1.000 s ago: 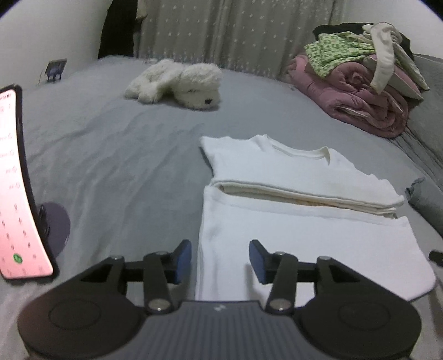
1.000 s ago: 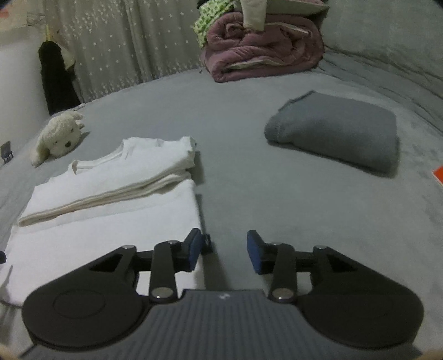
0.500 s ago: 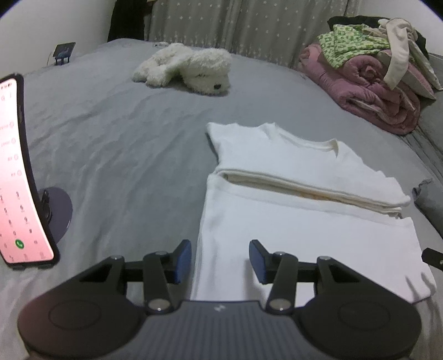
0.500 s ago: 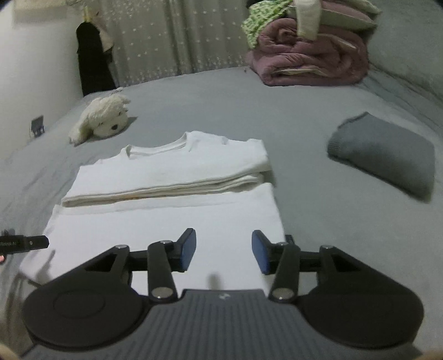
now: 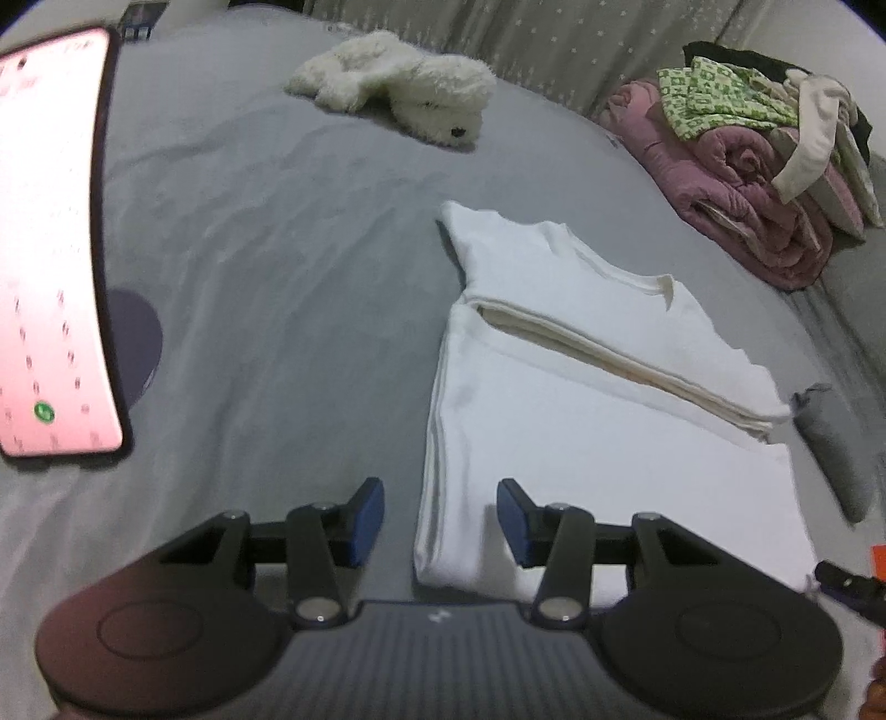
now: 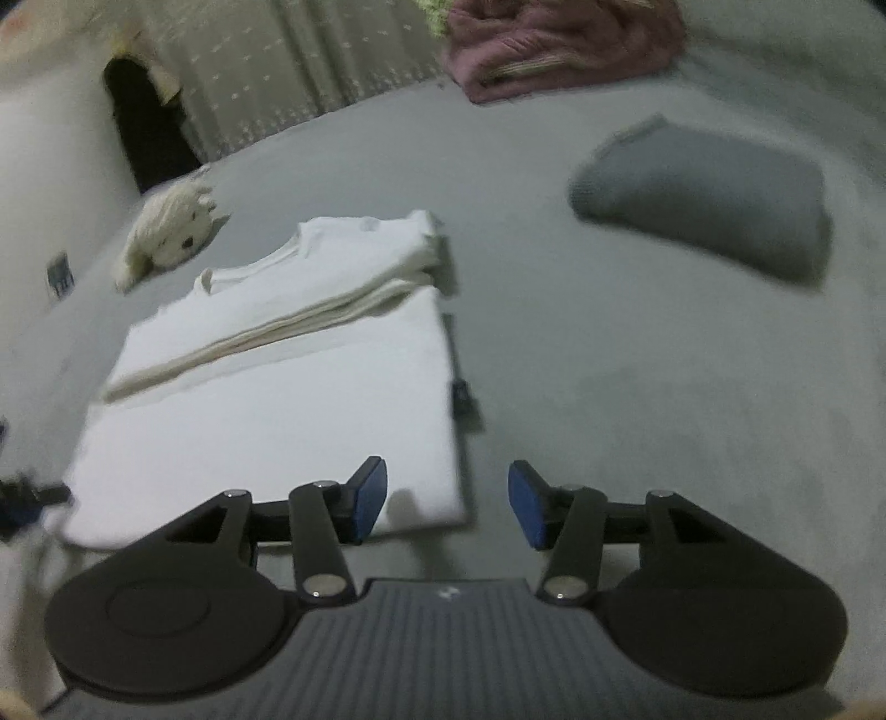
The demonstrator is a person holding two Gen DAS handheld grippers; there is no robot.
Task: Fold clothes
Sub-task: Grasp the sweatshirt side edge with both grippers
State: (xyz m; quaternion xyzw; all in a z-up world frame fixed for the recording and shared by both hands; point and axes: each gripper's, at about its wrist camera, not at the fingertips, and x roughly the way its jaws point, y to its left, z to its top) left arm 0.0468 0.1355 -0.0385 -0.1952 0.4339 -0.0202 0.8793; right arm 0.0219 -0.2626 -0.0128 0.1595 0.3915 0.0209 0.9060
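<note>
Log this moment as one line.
left gripper: open, at shirt near-left corner | right gripper: open, at near-right corner | shirt: partly folded on bed

left claw (image 5: 440, 520) nearer shirt (image 5: 603, 443) corner, right claw (image 6: 447, 501) swung rightward

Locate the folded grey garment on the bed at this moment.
In the right wrist view the folded grey garment lies at upper right on the grey bed, right of the white T-shirt and below the pink bedding pile.

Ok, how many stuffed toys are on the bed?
1: a white plush toy lies at the far side of the bed, beyond the white shirt. Others may be hidden behind the clothes pile.
</note>
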